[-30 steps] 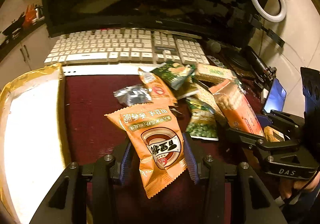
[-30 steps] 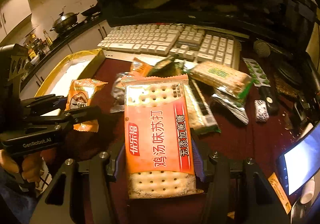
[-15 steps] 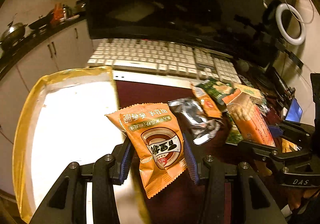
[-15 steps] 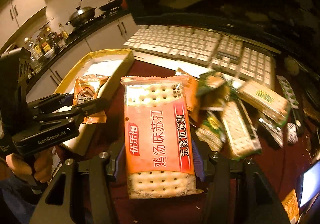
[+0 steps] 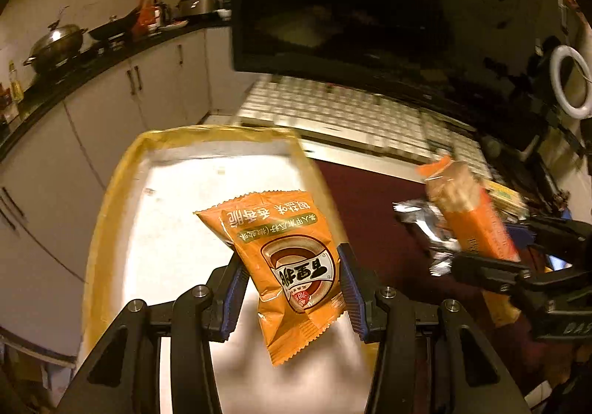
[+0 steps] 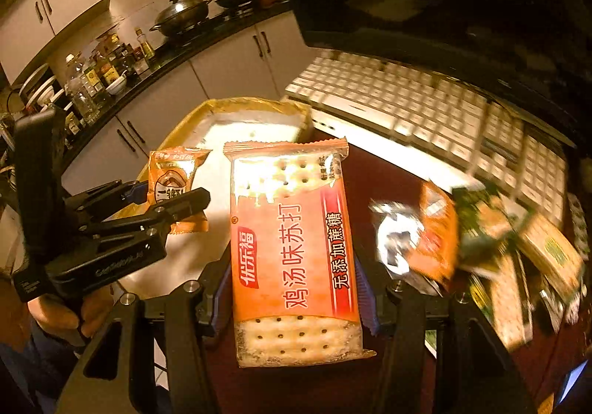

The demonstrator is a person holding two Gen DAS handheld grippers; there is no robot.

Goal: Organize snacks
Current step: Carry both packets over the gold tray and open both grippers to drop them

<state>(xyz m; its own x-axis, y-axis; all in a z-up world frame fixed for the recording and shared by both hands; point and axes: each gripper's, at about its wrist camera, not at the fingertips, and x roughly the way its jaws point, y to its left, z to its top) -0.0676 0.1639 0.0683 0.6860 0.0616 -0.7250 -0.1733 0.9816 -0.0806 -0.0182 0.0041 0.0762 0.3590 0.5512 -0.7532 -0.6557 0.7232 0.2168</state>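
Left gripper is clamped on a small orange snack packet, blue pads pressing its two side edges; the packet hangs above the white floor of the open box, just inside its yellow right wall. Right gripper is clamped on a long cracker pack, held by its lower half so the upper half stands forward, free. In the right wrist view the cracker pack sits over the dark red table, beside the box and not yet over it. The other snacks lie in a loose heap on the table, well apart from the box and below the keyboard; motion blur hides their details. Step in hand, as I judge it: drop off both items in the box. For the packet, lower it close to the box floor before parting the pads, and place it toward the far left corner so room is left alongside. A release from height risks it flipping or landing on the wall. For the cracker pack, carry it across the yellow wall with clearance, since the free upper end could catch the rim. Lay it flat and parallel to a wall; crackers are brittle, so no extra squeeze. Keep the two tools apart over the box; they look near each other in both views.
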